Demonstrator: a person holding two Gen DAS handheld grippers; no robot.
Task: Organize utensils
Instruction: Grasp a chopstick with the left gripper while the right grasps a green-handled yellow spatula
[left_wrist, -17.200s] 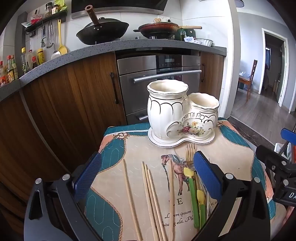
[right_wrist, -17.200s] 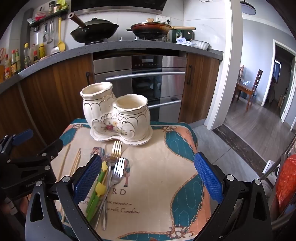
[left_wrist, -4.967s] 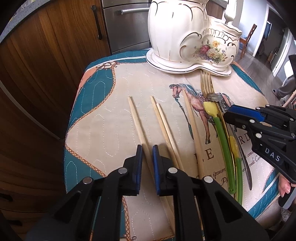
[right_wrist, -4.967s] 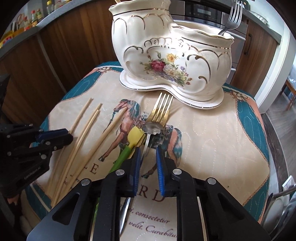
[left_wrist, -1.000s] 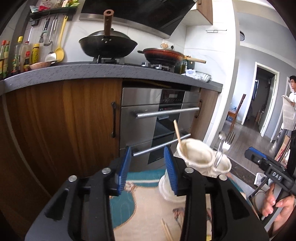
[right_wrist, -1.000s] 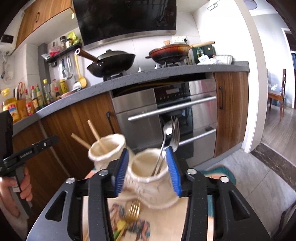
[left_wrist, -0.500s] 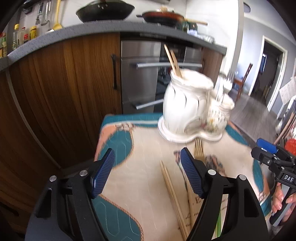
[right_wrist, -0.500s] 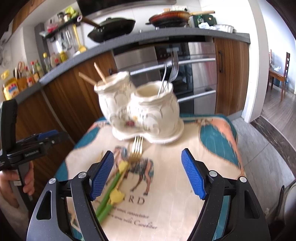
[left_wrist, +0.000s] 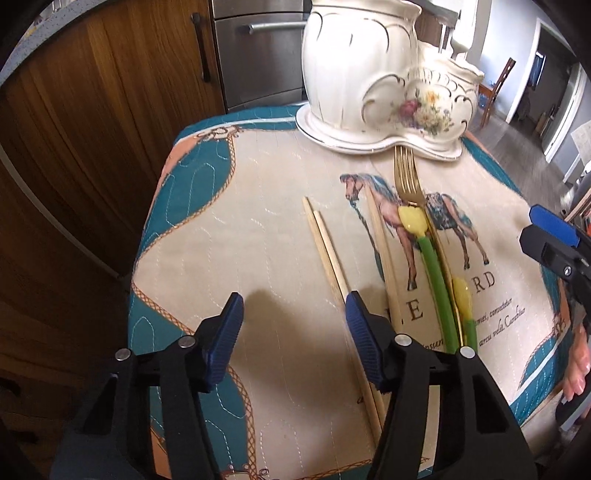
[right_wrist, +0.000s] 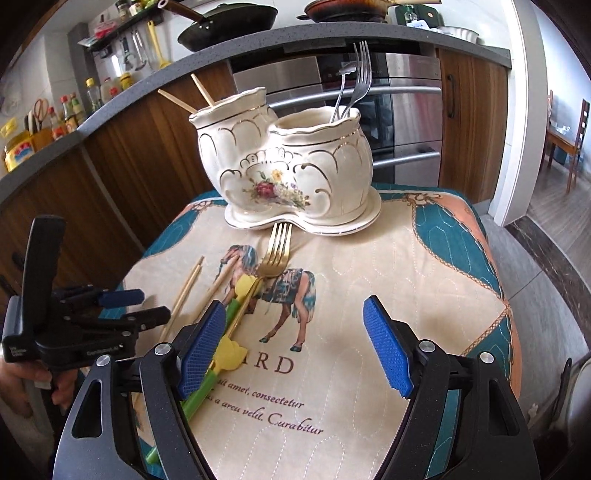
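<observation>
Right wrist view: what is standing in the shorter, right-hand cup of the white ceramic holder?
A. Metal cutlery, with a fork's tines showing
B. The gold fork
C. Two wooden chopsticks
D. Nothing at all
A. A silver fork and another metal piece beside it rise from the shorter cup of the holder; the chopsticks stand in the taller cup, and the gold fork lies on the cloth.

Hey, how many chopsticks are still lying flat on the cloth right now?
3. Two lie together as a pair, running under the left gripper's right finger. One single chopstick lies beside the green-handled utensils. Grippers may hide more.
</observation>
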